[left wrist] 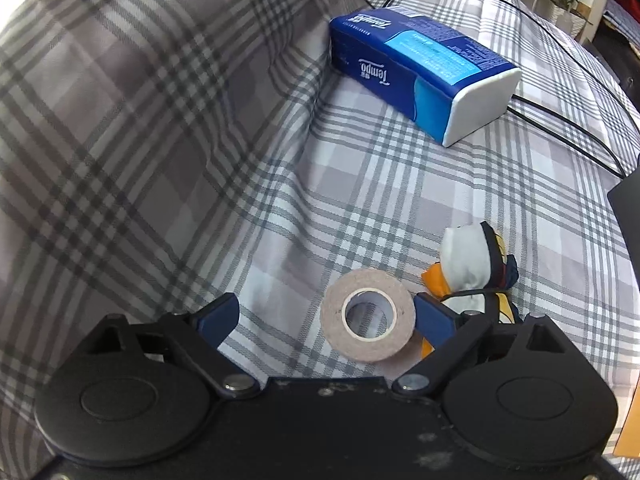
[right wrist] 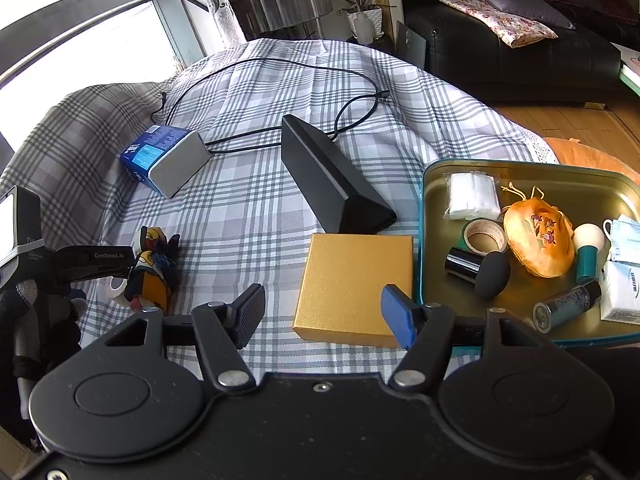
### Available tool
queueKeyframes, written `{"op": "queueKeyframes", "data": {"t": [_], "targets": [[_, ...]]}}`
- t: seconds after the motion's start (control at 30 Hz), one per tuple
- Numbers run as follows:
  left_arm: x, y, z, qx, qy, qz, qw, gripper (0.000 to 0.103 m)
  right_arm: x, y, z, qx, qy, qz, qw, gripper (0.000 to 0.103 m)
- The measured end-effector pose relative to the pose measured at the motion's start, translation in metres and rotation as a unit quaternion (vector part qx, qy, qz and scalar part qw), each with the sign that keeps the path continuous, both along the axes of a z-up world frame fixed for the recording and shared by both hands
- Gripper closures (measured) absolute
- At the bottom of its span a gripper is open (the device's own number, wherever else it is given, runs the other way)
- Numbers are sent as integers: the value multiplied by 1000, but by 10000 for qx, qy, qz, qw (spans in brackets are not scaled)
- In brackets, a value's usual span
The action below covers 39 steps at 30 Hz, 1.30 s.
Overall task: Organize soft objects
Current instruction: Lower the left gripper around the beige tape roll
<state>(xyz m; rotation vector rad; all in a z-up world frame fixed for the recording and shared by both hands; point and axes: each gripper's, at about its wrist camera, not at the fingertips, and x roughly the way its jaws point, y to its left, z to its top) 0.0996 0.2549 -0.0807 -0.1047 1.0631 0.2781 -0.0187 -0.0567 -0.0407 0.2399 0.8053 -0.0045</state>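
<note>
I see the grey-and-white plaid bedspread carrying a teal-rimmed metal tray of small items, a blue Tempo tissue pack and a flat gold cardboard box. My right gripper hovers over the box with fingers spread, nothing between them. My left gripper has its fingers spread around a beige tape roll lying flat, with the small multicoloured stuffed fabric toy just beside it.
</note>
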Motion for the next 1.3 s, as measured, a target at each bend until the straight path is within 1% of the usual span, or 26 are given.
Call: {"op": "queueKeyframes", "data": {"t": [0.07,0.13,0.2,0.23,0.3,0.37,0.43,0.5,0.63,0.73,0.8,0.87,0.97,1.07,1.13,1.2,1.27,1.3], "targets": [[2,0,-2,33,9,-21,10000,8,0,0,-1,2,15,11,10000,41],[3,-1,-2,12,3,-91,10000,13,1,2,-1,0,20,43,10000,41],[3,1,-2,-36,1,-153,9999,22,1,4,0,-18,17,88,10000,41],[3,2,-1,-44,0,-164,9999,24,2,5,0,-29,13,113,9999,41],[4,5,0,-50,9,-154,9999,38,3,9,1,-61,8,175,9998,41],[3,8,1,-99,31,-158,9998,45,4,13,1,-86,18,242,9997,41],[2,12,2,-164,35,-152,9997,47,4,19,1,-123,35,314,9994,41],[2,15,3,-184,42,-139,9997,51,6,26,1,-178,59,384,9991,41],[0,22,3,-284,89,-192,9994,51,9,38,2,-176,109,493,9986,41],[-1,26,1,-330,202,-275,9989,50,14,47,3,-131,133,564,9982,41],[-2,29,-4,-362,338,-299,9983,46,19,55,3,-110,154,594,9981,41],[-3,31,-5,-332,320,-369,9983,44,23,64,2,-98,178,657,9976,41],[-5,35,-5,-390,328,-442,9977,42,29,77,0,-120,227,762,9968,41],[-6,42,-5,-483,306,-334,9978,36,36,91,-3,-63,272,819,9962,41],[-4,41,-6,-392,315,-371,9980,31,40,97,-5,10,298,831,9961,41],[-3,42,-9,-366,303,-367,9982,23,43,104,-7,31,308,837,9960,41],[-3,47,-11,-458,314,-295,9980,19,44,111,-9,-18,284,844,9960,41],[-3,48,-11,-498,316,-297,9978,19,45,115,-11,-58,264,845,9961,41]]}}
